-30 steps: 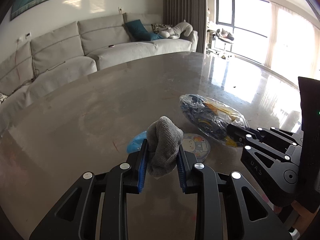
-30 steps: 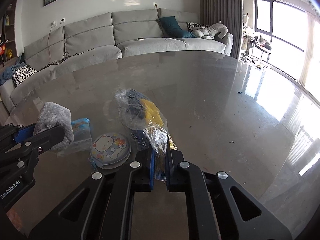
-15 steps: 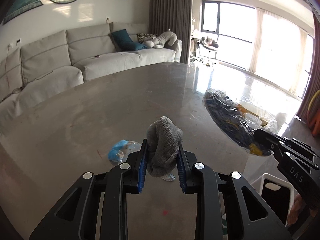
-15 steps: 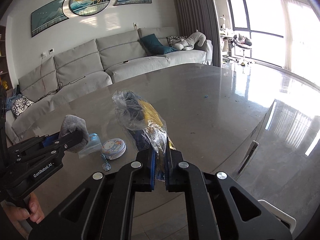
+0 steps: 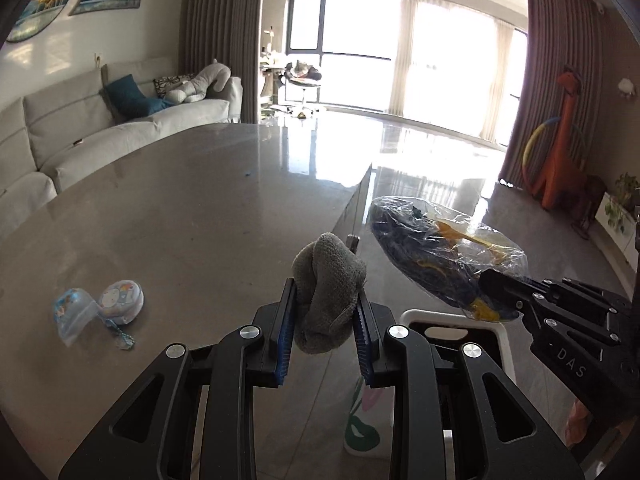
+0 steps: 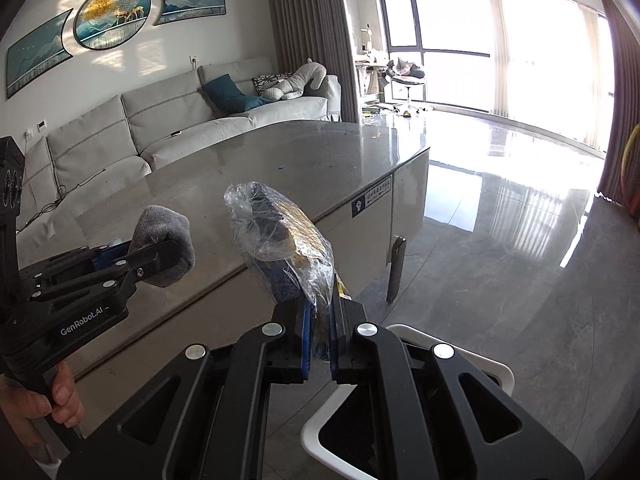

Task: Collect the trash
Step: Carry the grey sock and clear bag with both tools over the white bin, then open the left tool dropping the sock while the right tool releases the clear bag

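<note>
My left gripper [image 5: 324, 316] is shut on a crumpled grey cloth [image 5: 328, 280] and holds it in the air at the table's right edge; the cloth also shows in the right wrist view [image 6: 164, 236]. My right gripper [image 6: 318, 336] is shut on a clear plastic bag with blue and yellow contents [image 6: 284, 240], also seen in the left wrist view [image 5: 436, 256]. Below both stands a white-rimmed bin [image 6: 460, 364] with a dark inside, seen in the left wrist view [image 5: 456, 318] too.
A round cartoon-printed tin [image 5: 122, 302] and a small blue-and-clear wrapper [image 5: 74, 314] lie on the grey table [image 5: 200, 208]. A grey sofa [image 6: 180, 120] stands behind. Glossy floor [image 6: 500, 220] stretches right toward the windows.
Both grippers have swung right, off the table's edge, carrying the cloth and the bag. The white-rimmed bin has come into view beneath them. The tin and wrapper stay on the table.
</note>
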`<state>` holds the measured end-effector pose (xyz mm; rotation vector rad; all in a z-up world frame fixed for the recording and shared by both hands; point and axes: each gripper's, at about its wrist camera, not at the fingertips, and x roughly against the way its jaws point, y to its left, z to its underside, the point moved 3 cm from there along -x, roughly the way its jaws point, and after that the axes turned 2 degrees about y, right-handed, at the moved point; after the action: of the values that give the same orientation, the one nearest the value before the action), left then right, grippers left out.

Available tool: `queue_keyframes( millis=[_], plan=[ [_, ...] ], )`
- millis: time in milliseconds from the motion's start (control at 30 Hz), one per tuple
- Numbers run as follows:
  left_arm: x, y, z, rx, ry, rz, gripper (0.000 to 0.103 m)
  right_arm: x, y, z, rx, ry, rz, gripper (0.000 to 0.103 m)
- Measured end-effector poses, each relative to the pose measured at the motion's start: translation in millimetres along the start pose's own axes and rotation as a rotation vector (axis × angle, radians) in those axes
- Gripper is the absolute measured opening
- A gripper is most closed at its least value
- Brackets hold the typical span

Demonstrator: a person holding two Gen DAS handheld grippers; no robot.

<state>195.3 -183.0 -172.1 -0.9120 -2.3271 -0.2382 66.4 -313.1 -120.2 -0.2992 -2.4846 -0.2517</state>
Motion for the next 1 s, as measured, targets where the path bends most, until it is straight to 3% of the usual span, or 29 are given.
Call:
queue_keyframes(
  millis=[200,467,733,767,800,867,933,1000],
  plan=[
    [-32.0,-59.6,12.9,-0.1,0.049,0.112,0.026,19.2,-48.5,26.3,-0.061,0.009,0.08,0.008],
    [-67.4,-120.1,31.0,-0.205,0.119,0.242,0.026,27.1,-89.4,61.3,-0.123,0.043,0.122,0.008],
    [-95.5,-149.1,51.4,-0.258,0.196,0.273,0.027,23.8,-114.5,84.4,-0.172,0.082,0.143,0.008],
    [-100.5,-151.2,54.2,-0.265,0.222,0.282,0.033,23.2,-116.1,84.5,-0.176,0.086,0.143,0.008],
    [-107.8,-155.1,58.9,-0.276,0.257,0.284,0.059,22.5,-117.5,85.1,-0.178,0.088,0.144,0.008],
    [-120.0,-157.1,66.1,-0.302,0.294,0.183,0.098,21.0,-120.1,86.7,-0.179,0.091,0.148,0.008],
    [-124.4,-161.7,72.8,-0.355,0.277,0.106,0.098,17.2,-122.7,85.5,-0.183,0.096,0.149,0.008],
    [-126.4,-164.6,75.0,-0.382,0.288,0.106,0.098,17.0,-125.9,89.0,-0.193,0.099,0.148,0.008]
  ],
)
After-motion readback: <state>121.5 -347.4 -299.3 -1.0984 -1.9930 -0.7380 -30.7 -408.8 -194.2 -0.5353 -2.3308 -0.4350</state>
